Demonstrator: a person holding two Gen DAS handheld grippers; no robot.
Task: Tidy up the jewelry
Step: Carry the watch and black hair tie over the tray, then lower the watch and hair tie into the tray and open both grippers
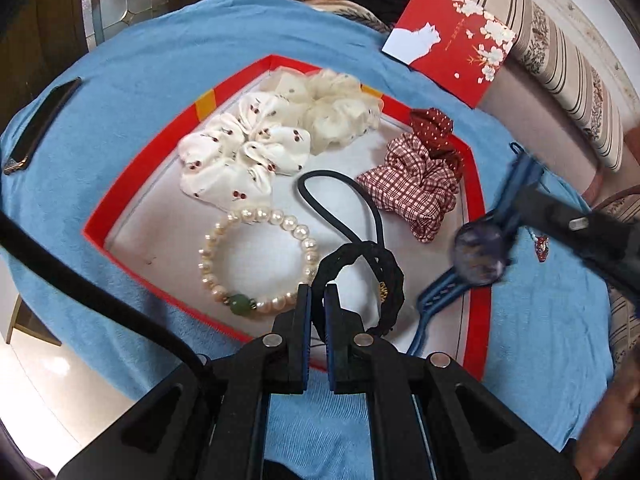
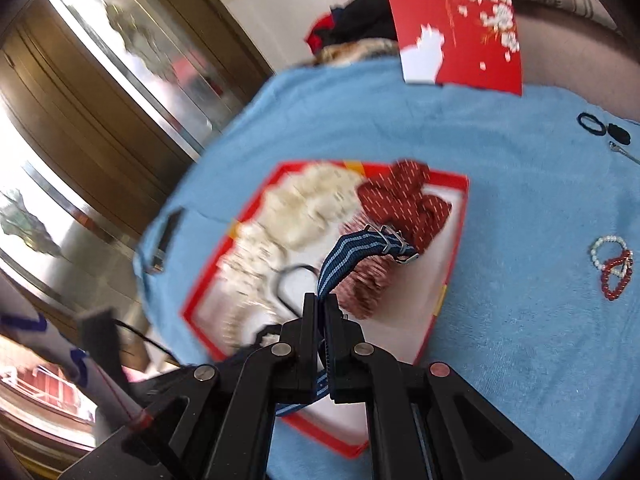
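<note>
No text can be read. On the red card (image 1: pixel 452 40) at the blue cloth's (image 1: pixel 160 64) far edge, a thin line of characters is too small to be made out.

Red box tray crowded at back and centre; open cloth on the right.

Inside the shallow red-walled box (image 1: pixel 478 208), white cherry-print scrunchies (image 1: pixel 244 152) fill the far left, a red check scrunchie (image 1: pixel 412 192) the far right, a pearl bracelet with a green bead (image 1: pixel 256 260) and black cord loops (image 1: pixel 360 280) the near middle. Bare white floor shows only at the near-left corner. The blue striped watch strap (image 2: pixel 360 252) hangs over the box's right part. The blue towel-covered worktop (image 2: pixel 520 320) lies open to the right, up to a pearl and red bead bracelet pair (image 2: pixel 612 266).
</note>
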